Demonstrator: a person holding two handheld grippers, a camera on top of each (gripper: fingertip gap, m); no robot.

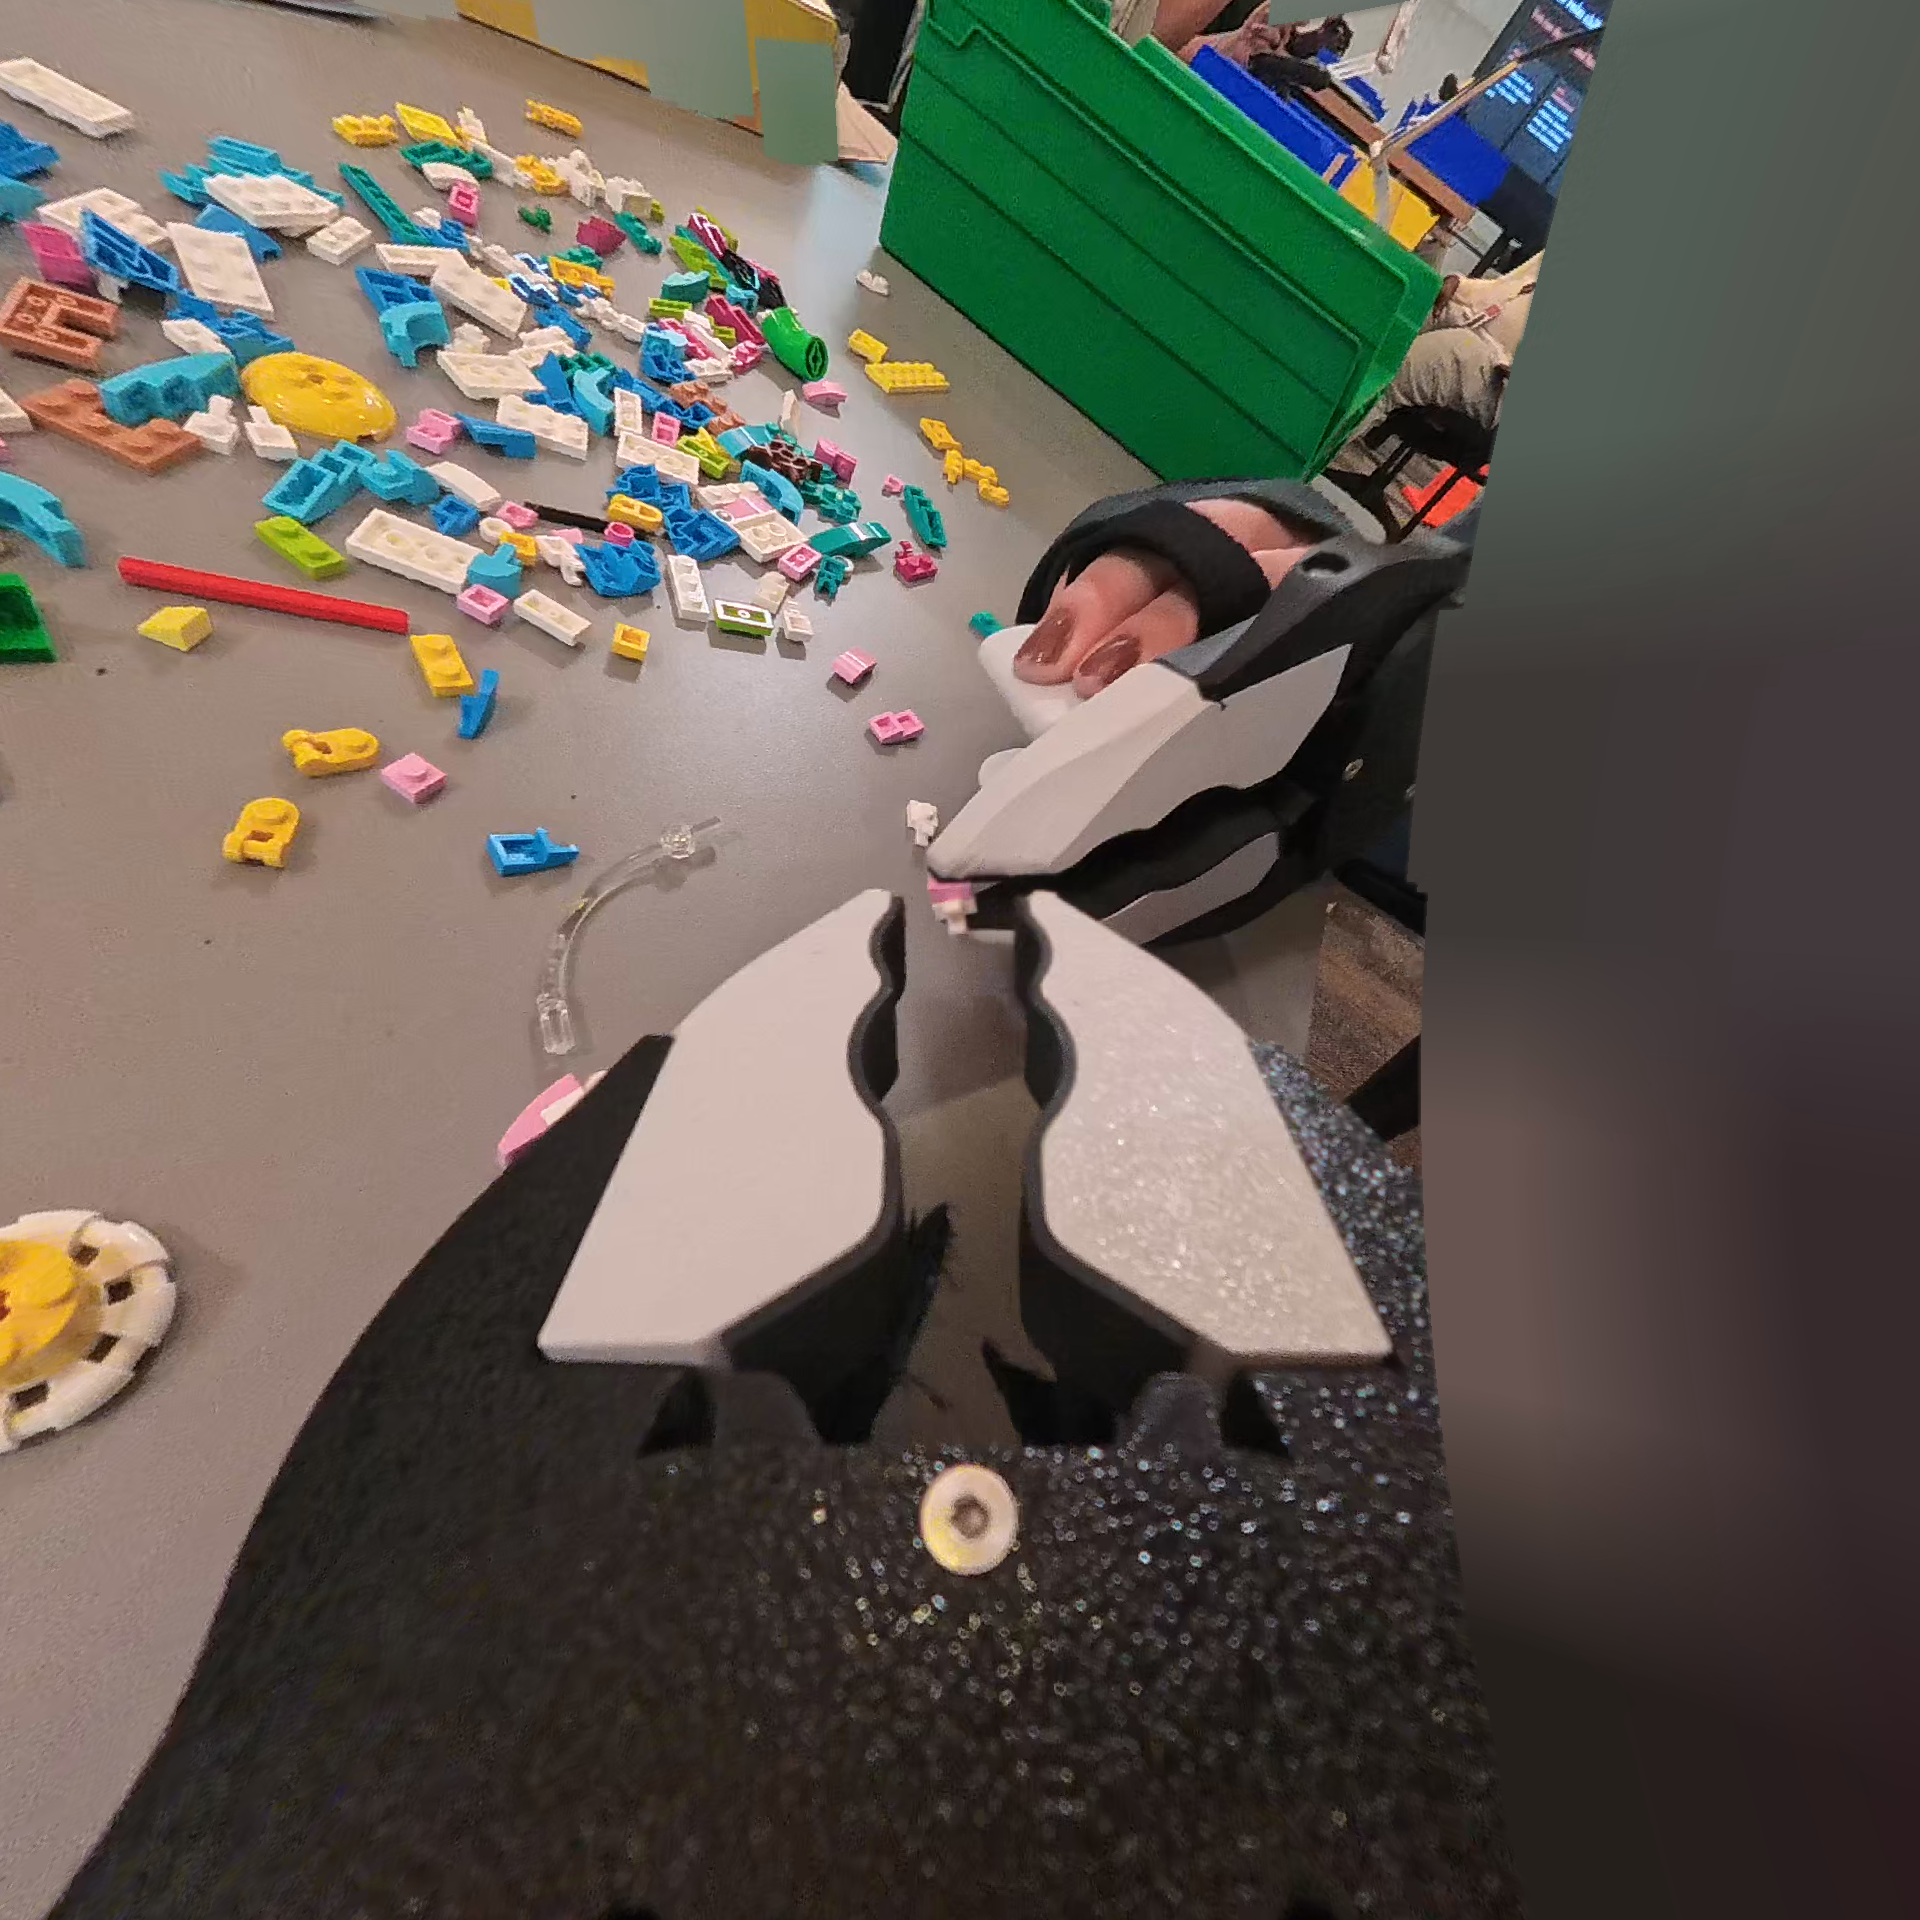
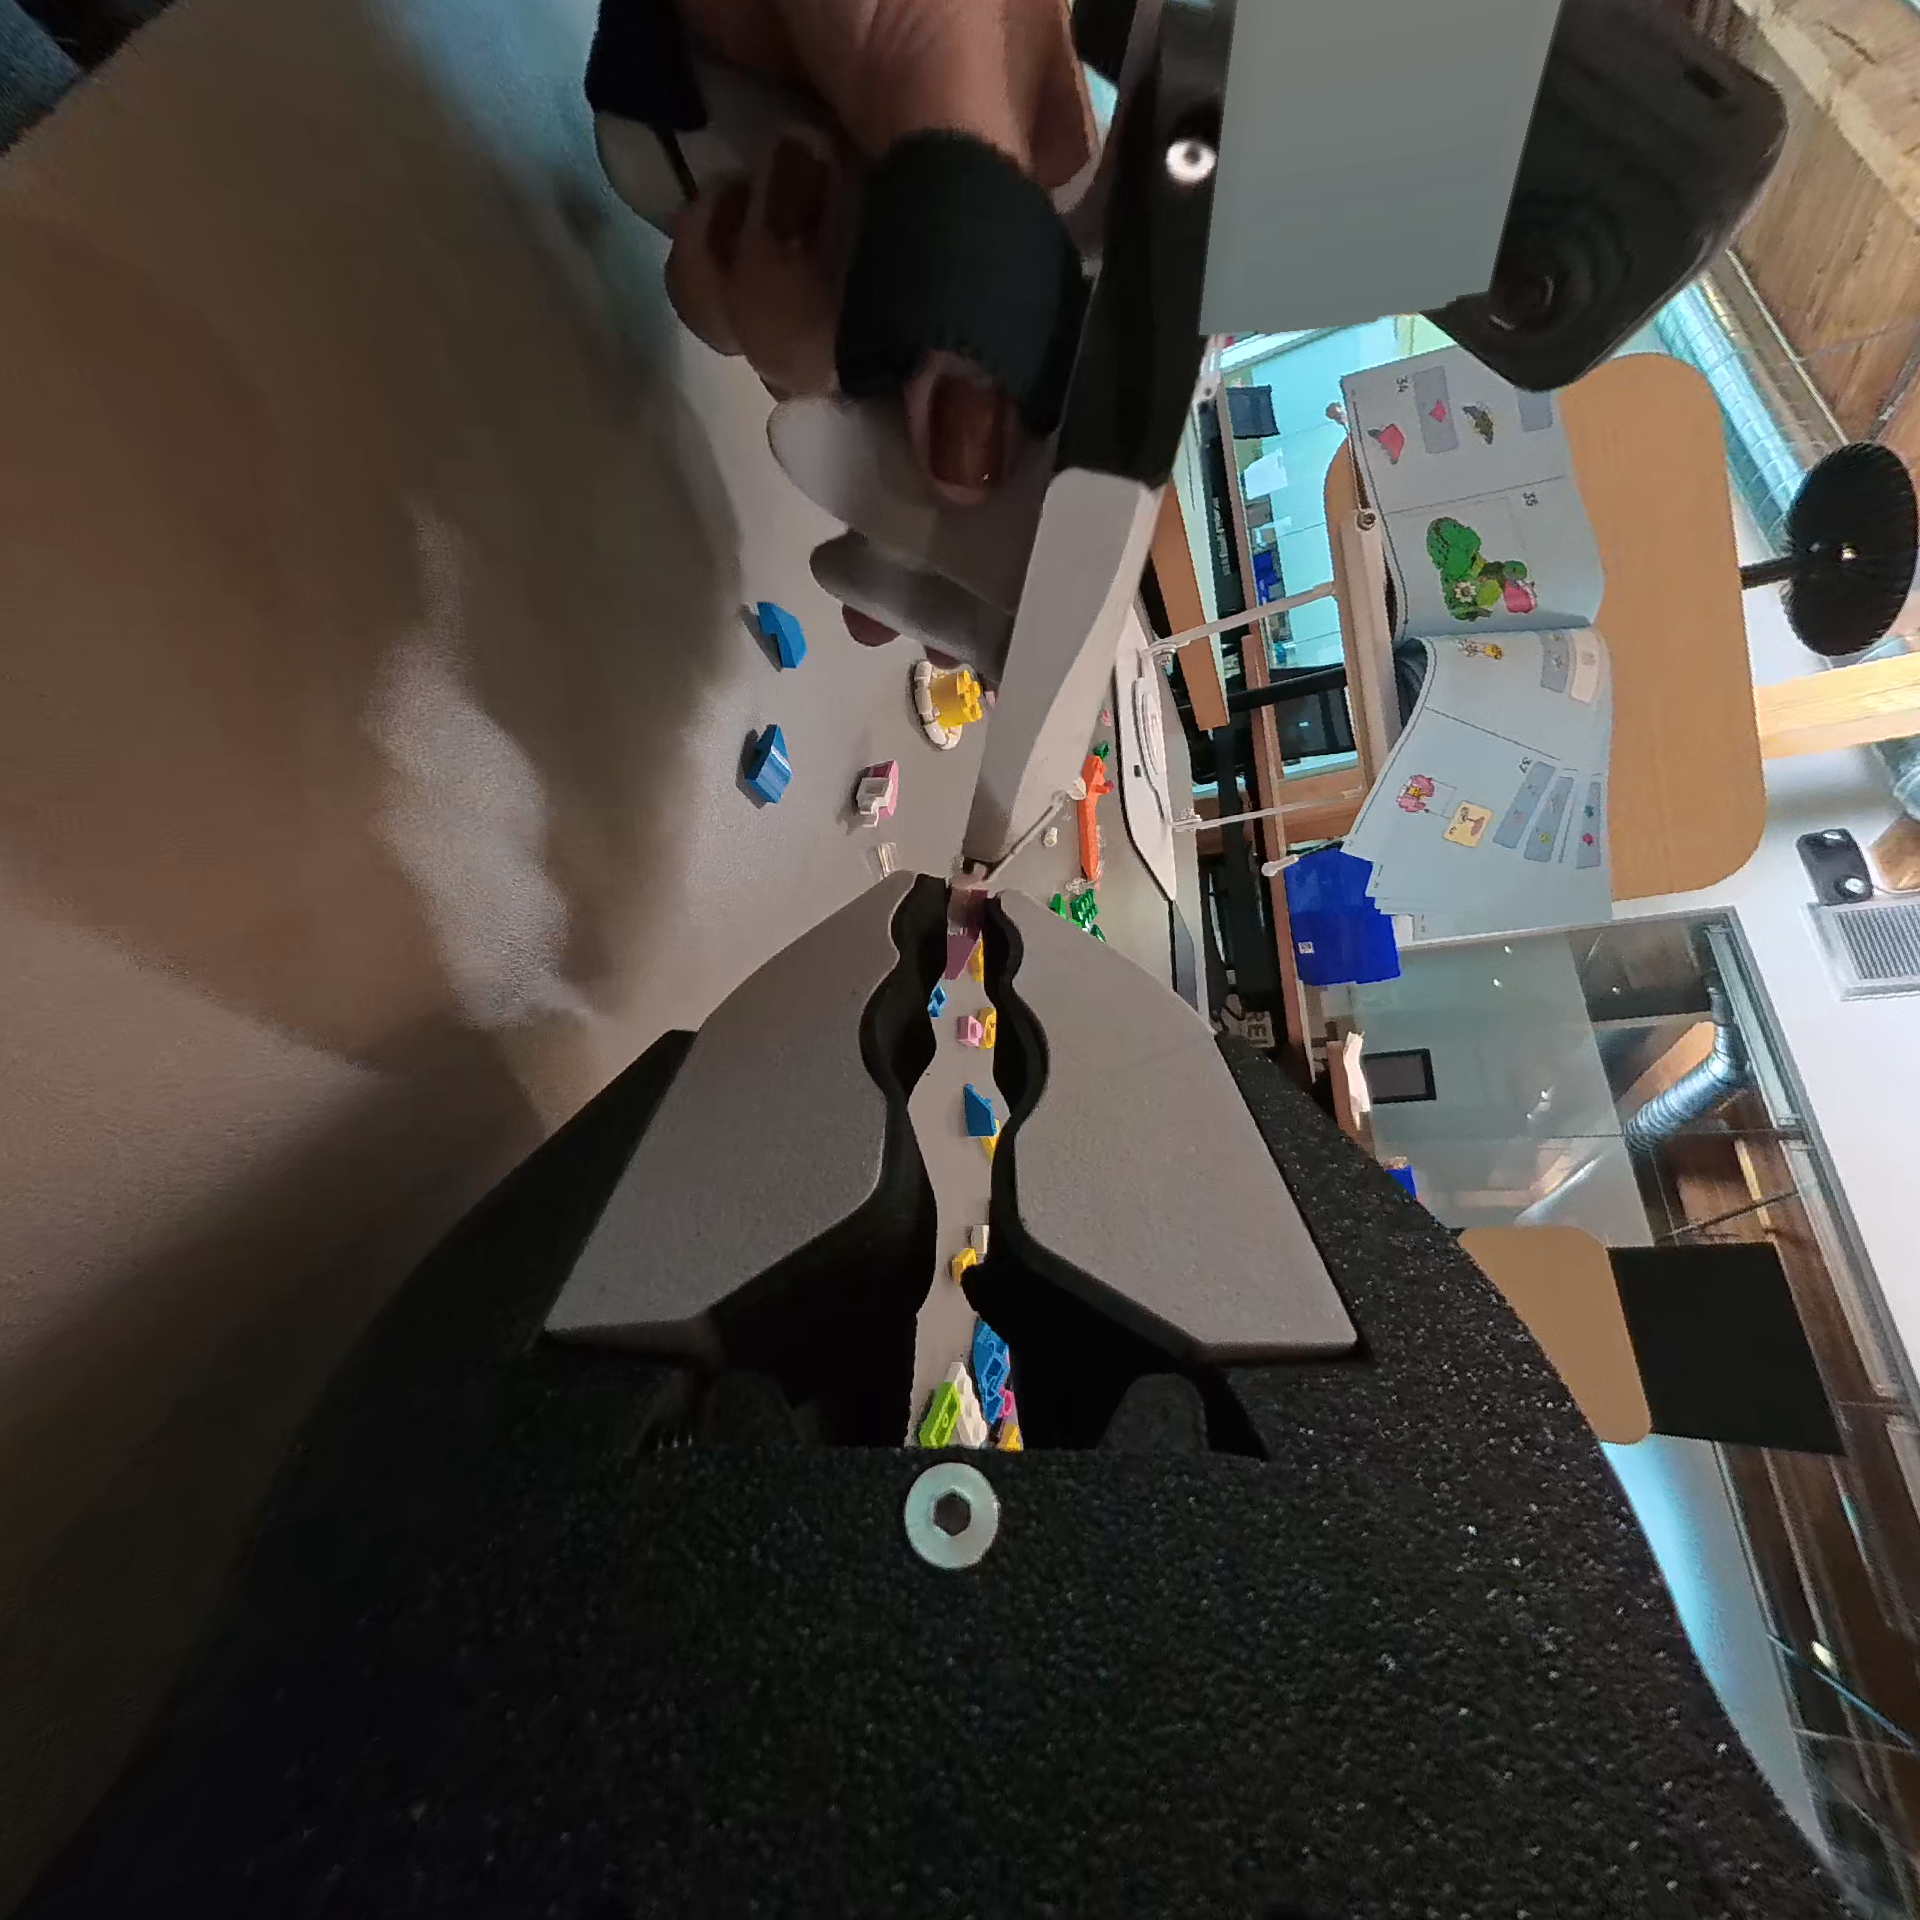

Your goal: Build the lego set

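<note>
Right gripper (image 1: 951, 883), hand strapped in, reaches level from the green bin (image 1: 1132, 260) side, pinching a small pink-and-white piece (image 1: 951, 902); left gripper (image 1: 961, 914) parted, empty, tips meeting it.

Printed step numbers stand on the open instruction booklet (image 2: 1496, 582); the distant screens (image 1: 1538, 94) seem illegible.

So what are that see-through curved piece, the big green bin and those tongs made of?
Curved piece: apparently clear hard plastic; the grey table shows through it. Green bin: seemingly moulded plastic, with an even sheen and ribbed walls. Left tongs: matte grey fingers on a grainy, speckled black body, possibly printed plastic.
</note>
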